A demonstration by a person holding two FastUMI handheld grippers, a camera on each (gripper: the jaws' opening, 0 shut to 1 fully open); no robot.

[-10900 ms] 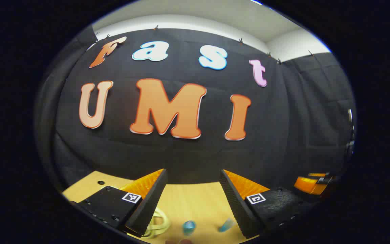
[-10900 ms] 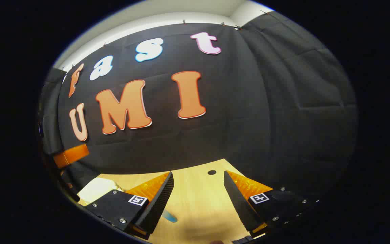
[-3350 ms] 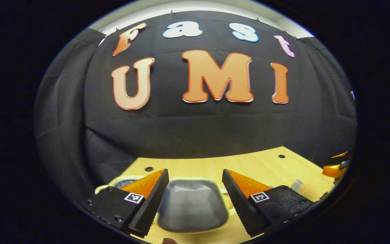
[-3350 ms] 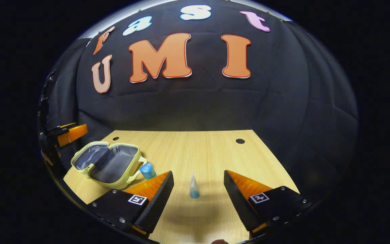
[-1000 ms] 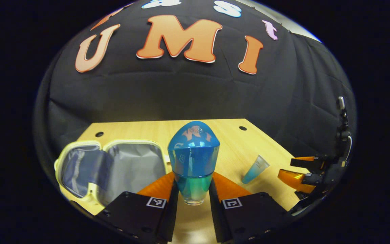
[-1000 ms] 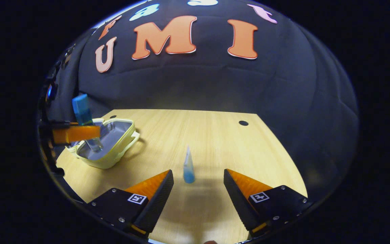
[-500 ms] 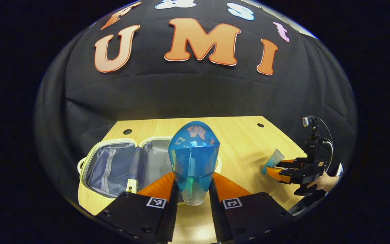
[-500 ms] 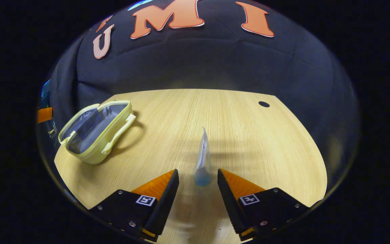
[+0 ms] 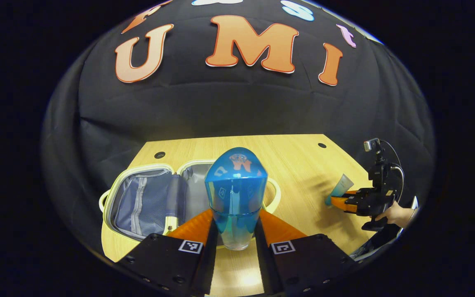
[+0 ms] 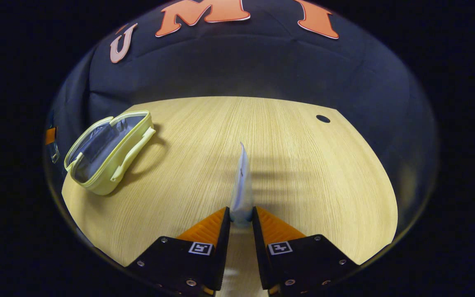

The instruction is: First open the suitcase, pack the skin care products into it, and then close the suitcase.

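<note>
Compared with half a second earlier, the right tool (image 10: 241, 220) has been closed from a wide gap onto the base of the small tube (image 10: 241, 181), which is now pinched between both fingers. The suitcase (image 9: 146, 202) is seen slightly nearer in the left gripper view. At the left of that view, the pale yellow, soft-sided suitcase is laid open flat on the wood-grain tabletop (image 9: 299, 165), its grey fabric lining and zip pocket exposed. In the centre, the left tool (image 9: 234, 235) is clamped on a translucent blue bottle (image 9: 236, 185), held upright just in front of the open case; the bottle is glossy, with a rounded cap and a clear tapered base. At the right, the right tool (image 9: 342, 202) is held low at the tabletop by a hand (image 9: 392, 213). In the right gripper view, the tube is thin, pale and flattened to a crimped edge, pointing away along the tabletop, well apart from the suitcase (image 10: 105, 150).
</note>
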